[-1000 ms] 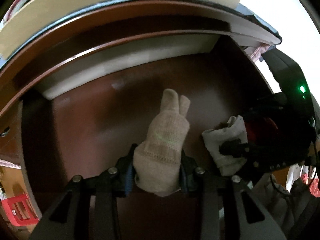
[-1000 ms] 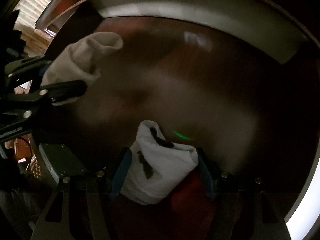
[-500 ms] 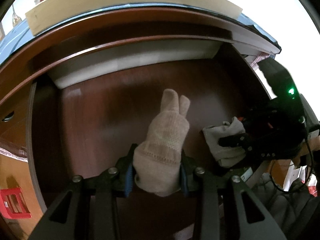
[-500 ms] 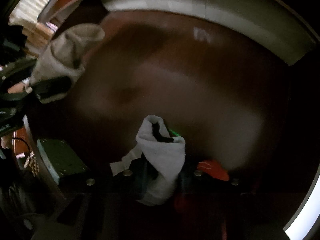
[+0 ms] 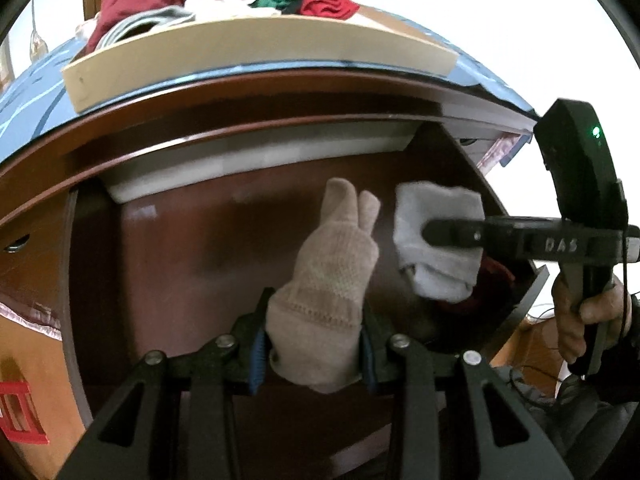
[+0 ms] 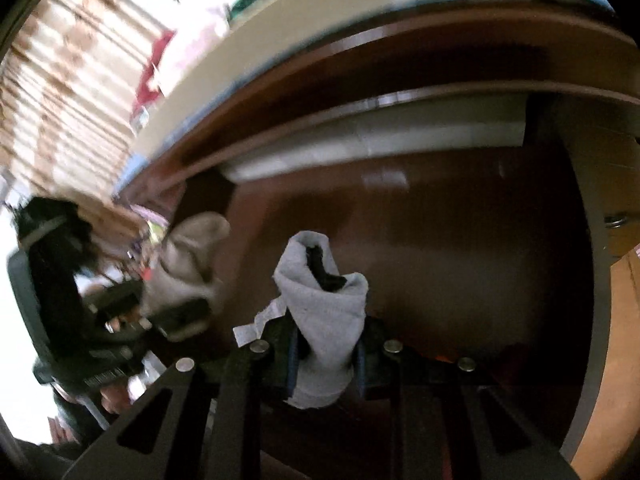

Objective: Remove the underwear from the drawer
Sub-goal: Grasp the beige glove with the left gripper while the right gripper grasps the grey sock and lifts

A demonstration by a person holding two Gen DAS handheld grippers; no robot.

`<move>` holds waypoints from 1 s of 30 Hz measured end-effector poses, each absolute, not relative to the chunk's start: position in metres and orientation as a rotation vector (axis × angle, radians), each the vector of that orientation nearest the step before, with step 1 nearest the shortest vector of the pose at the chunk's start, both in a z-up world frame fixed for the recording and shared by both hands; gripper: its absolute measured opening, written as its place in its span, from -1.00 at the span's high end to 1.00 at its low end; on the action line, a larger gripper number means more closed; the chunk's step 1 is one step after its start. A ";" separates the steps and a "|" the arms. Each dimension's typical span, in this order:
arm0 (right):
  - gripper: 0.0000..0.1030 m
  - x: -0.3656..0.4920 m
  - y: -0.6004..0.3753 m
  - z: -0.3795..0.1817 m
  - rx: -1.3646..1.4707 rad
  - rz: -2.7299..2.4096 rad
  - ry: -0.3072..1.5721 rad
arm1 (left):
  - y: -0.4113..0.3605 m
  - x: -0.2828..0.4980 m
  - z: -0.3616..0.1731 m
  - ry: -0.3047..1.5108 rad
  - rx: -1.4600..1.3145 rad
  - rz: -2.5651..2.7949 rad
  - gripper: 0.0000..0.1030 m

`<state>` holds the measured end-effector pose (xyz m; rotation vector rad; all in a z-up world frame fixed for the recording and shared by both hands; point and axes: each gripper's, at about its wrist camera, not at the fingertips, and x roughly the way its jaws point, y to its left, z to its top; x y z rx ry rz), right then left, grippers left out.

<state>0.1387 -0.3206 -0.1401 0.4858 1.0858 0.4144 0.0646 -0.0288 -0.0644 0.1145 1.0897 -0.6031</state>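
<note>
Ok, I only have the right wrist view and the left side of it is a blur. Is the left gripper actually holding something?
Observer: Yes. The left gripper is shut on a beige knit piece, which sticks up from between its fingers.
Operator: Is anything lying in the drawer near my white bundle?
Observer: A red garment shows by the right wall of the drawer, partly hidden by the white bundle that the right gripper holds.
Operator: And where could these go?
Observer: Possibly the tan tray on top of the cabinet; it holds red, white and green clothes.
</note>
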 end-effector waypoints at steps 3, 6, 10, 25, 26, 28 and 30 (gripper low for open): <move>0.54 0.139 -0.311 -0.130 0.513 0.407 1.026 | -0.030 0.065 -0.061 1.079 0.108 -0.595 0.32; 0.54 0.131 -0.311 -0.120 0.489 0.386 0.997 | -0.031 0.064 -0.057 1.071 0.098 -0.596 0.32; 0.54 0.120 -0.317 -0.114 0.506 0.383 0.977 | -0.033 0.060 -0.052 1.057 0.098 -0.603 0.32; 0.54 0.106 -0.316 -0.074 0.466 0.387 0.834 | -0.041 0.048 -0.019 0.947 0.092 -0.608 0.32; 0.54 0.105 -0.316 -0.070 0.462 0.386 0.822 | -0.041 0.048 -0.017 0.940 0.094 -0.603 0.32; 0.54 0.105 -0.314 -0.065 0.455 0.383 0.805 | -0.042 0.048 -0.014 0.927 0.097 -0.594 0.32; 0.54 0.105 -0.313 -0.060 0.444 0.378 0.786 | -0.042 0.048 -0.011 0.918 0.098 -0.586 0.32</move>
